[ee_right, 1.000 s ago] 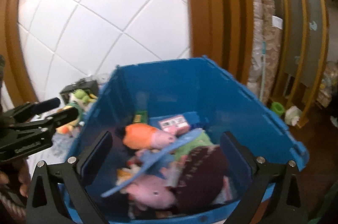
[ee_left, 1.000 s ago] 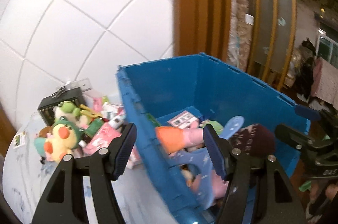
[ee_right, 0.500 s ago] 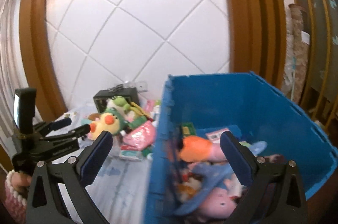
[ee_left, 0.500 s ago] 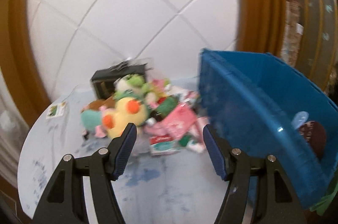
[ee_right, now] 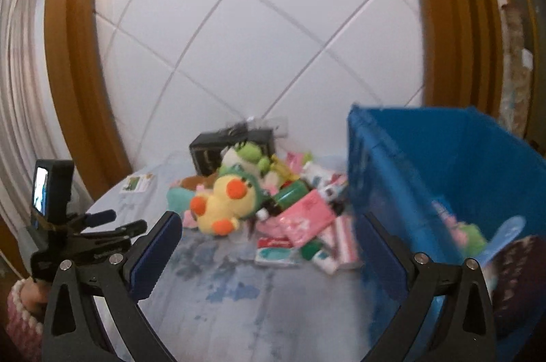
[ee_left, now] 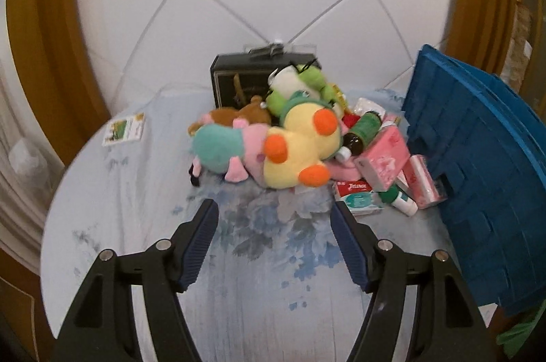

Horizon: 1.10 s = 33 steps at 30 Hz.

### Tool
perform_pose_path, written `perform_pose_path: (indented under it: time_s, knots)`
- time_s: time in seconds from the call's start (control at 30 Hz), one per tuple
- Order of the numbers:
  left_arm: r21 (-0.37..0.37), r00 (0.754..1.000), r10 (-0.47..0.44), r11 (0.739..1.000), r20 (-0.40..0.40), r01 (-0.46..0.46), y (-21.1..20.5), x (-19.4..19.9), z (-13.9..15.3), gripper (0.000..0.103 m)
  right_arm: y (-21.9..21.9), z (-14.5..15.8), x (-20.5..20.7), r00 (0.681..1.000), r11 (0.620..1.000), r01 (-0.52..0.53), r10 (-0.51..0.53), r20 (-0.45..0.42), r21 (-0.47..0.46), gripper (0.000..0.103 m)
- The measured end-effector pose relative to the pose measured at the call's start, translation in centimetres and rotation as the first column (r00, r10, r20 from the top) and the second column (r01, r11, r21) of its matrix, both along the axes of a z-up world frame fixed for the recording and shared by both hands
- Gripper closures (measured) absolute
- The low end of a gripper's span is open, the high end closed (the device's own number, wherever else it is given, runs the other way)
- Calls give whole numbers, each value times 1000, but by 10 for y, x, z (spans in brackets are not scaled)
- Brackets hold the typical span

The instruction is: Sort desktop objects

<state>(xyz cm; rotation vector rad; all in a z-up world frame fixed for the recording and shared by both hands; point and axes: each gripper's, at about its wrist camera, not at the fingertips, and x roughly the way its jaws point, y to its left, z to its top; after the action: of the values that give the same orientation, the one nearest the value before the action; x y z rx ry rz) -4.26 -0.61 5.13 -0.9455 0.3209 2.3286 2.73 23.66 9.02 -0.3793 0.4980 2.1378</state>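
Observation:
A pile of objects lies on the round table (ee_left: 119, 225): a yellow duck plush (ee_left: 300, 147) (ee_right: 225, 201), a teal and pink plush (ee_left: 225, 150), a green frog plush (ee_left: 300, 82), a dark green bottle (ee_left: 361, 133), a pink tissue pack (ee_left: 382, 157) (ee_right: 303, 218) and small boxes (ee_left: 355, 194). A blue crate (ee_left: 477, 174) (ee_right: 426, 177) stands at the right and holds several toys. My left gripper (ee_left: 274, 235) is open and empty, in front of the pile. My right gripper (ee_right: 266, 249) is open and empty, near the crate's left wall.
A black box (ee_left: 245, 78) stands behind the pile against the white tiled wall. A small card (ee_left: 124, 128) lies at the table's far left. The left gripper's handle and camera (ee_right: 54, 208) show at the left of the right wrist view.
Both grippers have swung left, away from above the blue crate, and now face the pile on the table. Both stayed open and empty.

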Motion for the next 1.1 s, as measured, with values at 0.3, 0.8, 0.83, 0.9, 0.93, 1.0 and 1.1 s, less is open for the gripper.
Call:
perform_pose_path:
  time_s: [0.3,0.8,0.83,0.9,0.93,1.0,1.1]
  knots:
    - [-11,994,55,998,96,-54,17,-54,-42,36,57,-55,-48,995,994,31,-21,95,-108,0]
    - [-138,983,16,990,183,9,151,-126,-135,34,174,-123,-79,994,960,13,19,111,-278,0]
    - [-157,985,19,988,170,8,153,-130,-141,33,182,-130,-84,993,954,12,22,113,-299,0]
    - [-143,982,-6,989,189,33,148,-139,-150,20,192,-139,-93,992,945,6,35,119,-326,0]
    - [-133,981,-20,990,195,47,144,-143,-151,18,196,-144,-99,991,941,-1,45,122,-338,0]
    - [-123,981,-68,988,184,92,135,-147,-152,16,202,-150,-115,988,935,-25,78,135,-354,0]
    - [-167,984,-141,973,113,158,123,-144,-151,11,206,-155,-143,981,928,-77,136,139,-365,0]
